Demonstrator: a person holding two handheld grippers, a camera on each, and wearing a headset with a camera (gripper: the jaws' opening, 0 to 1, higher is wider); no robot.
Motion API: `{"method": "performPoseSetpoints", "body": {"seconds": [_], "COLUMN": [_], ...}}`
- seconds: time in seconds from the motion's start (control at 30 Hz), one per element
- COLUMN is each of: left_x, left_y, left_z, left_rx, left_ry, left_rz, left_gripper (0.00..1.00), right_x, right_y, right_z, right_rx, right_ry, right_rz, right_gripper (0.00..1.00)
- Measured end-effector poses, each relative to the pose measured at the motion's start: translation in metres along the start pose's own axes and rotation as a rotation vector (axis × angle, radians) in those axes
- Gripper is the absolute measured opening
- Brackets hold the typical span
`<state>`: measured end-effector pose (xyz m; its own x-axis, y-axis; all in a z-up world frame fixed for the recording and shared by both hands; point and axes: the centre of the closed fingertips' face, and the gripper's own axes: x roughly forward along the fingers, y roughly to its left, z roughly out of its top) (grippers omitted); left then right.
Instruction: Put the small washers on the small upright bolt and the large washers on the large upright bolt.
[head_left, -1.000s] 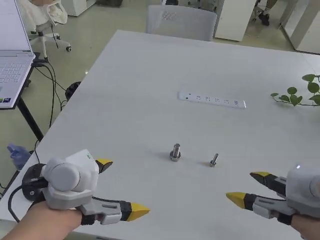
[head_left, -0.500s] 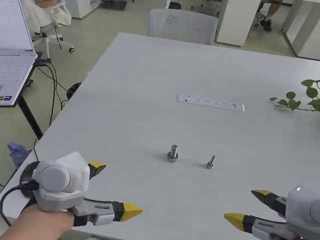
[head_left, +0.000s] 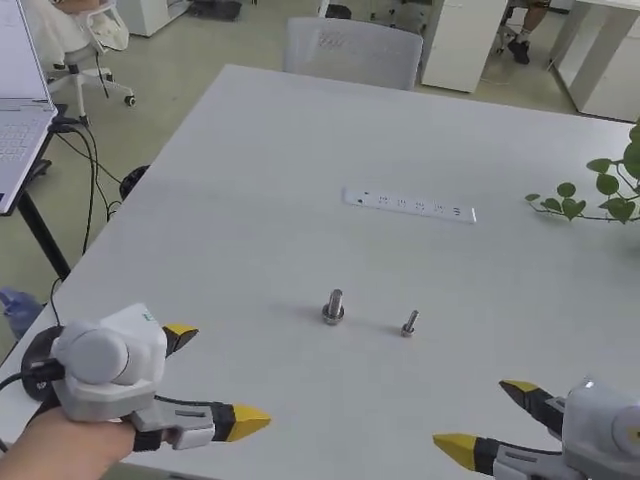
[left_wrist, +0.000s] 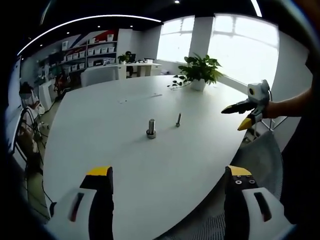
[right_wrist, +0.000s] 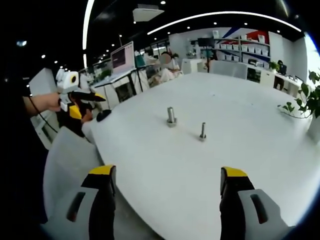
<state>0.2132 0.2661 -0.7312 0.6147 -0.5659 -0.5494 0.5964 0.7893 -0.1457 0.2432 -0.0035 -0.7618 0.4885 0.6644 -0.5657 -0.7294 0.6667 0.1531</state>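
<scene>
A white power strip (head_left: 409, 206) is lying mid-frame on the pale tabletop (head_left: 250, 180). A plant (head_left: 570, 206) is leaning in at the right edge. A grey chair (head_left: 350, 52) is standing at top centre, and a laptop (head_left: 20, 130) is sitting upper left.

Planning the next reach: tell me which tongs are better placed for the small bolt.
Right, probably. The right tongs, open and empty, hang nearer the small bolt; the left tongs, also open, sit on the large bolt side.

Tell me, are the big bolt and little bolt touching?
Apart. The head view shows bare white table between the big bolt and the little bolt.
</scene>
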Motion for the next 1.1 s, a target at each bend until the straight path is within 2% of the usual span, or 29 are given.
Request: {"method": "performPoseSetpoints", "body": {"seconds": [0.13, 0.23, 0.43, 0.67, 0.83, 1.1], "left_x": [0.0, 0.001, 0.001, 0.002, 0.003, 0.007], "left_y": [0.001, 0.001, 0.002, 0.003, 0.003, -0.003], "left_z": [0.002, -0.002, -0.001, -0.001, -0.001, 0.0], "left_rx": [-0.009, -0.012, 0.008, 0.004, 0.004, 0.021], "left_ry": [-0.015, -0.004, 0.005, 0.005, 0.007, 0.019], "left_rz": [-0.005, -0.005, -0.007, 0.0, -0.001, -0.015], "left_gripper": [0.93, 0.93, 0.92, 0.93, 0.93, 0.92], "right_x": [0.002, 0.002, -0.002, -0.006, -0.008, -0.009], "right_y": [0.002, 0.003, 0.0, 0.0, -0.002, -0.003], "right_z": [-0.005, -0.004, -0.002, -0.008, -0.007, -0.011], "right_rx": [0.004, 0.039, 0.066, 0.056, 0.054, 0.059], "right_ry": [0.017, 0.012, -0.014, 0.004, -0.002, 0.002], "right_rz": [0.005, 0.011, -0.001, 0.0, -0.006, -0.01], "right_gripper": [0.89, 0.94, 0.95, 0.94, 0.93, 0.93]}}
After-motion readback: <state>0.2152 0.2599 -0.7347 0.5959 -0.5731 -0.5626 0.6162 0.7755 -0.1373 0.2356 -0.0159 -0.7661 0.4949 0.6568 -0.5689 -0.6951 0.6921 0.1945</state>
